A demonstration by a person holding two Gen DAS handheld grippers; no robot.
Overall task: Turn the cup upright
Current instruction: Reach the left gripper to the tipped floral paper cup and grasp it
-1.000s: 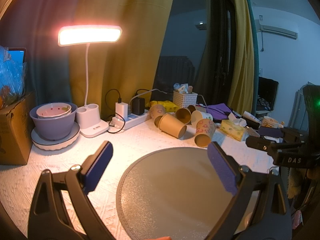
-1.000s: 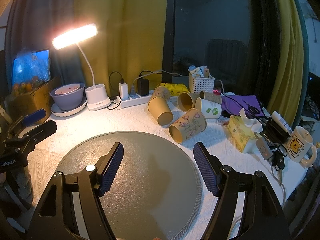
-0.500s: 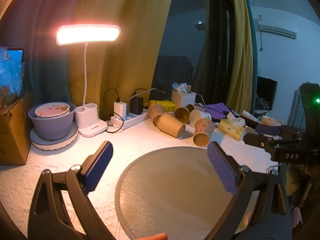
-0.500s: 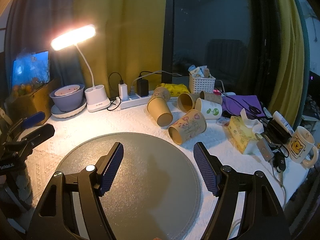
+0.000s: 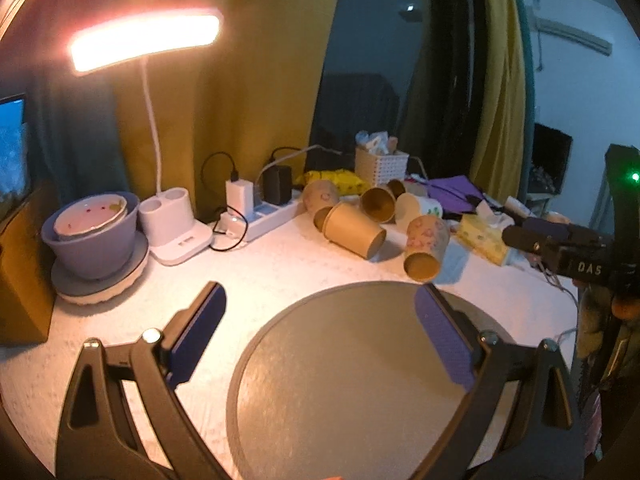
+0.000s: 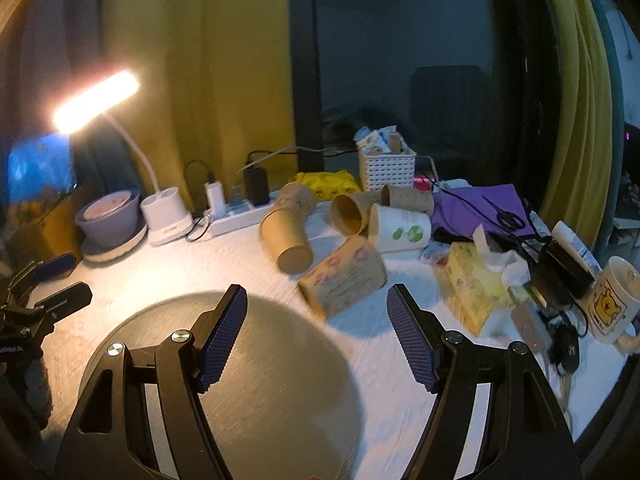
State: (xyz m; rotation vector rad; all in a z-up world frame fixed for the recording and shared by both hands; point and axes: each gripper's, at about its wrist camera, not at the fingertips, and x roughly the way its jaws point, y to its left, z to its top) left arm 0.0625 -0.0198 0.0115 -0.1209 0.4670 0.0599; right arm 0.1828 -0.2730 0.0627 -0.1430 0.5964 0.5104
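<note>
Several paper cups lie on their sides on the white tablecloth. The nearest is a brown cup with pink prints (image 6: 343, 278), also in the left wrist view (image 5: 425, 245). Behind it lie a plain brown cup (image 6: 286, 236), another brown cup (image 6: 352, 212) and a white cup with green dots (image 6: 400, 229). My right gripper (image 6: 318, 334) is open and empty, just in front of the printed cup, at the right edge of a round grey mat (image 6: 256, 392). My left gripper (image 5: 320, 332) is open and empty above the mat (image 5: 352, 380).
A lit desk lamp (image 5: 168, 216), stacked bowls (image 5: 94, 232) and a power strip (image 5: 260, 216) stand at the back left. A white basket (image 6: 386, 168), tissue pack (image 6: 480, 284), purple cloth, keys and a bear mug (image 6: 612, 300) crowd the right.
My right gripper has moved forward and to the right, closer to the printed cup. My left gripper has shifted slightly. Both stay open.
</note>
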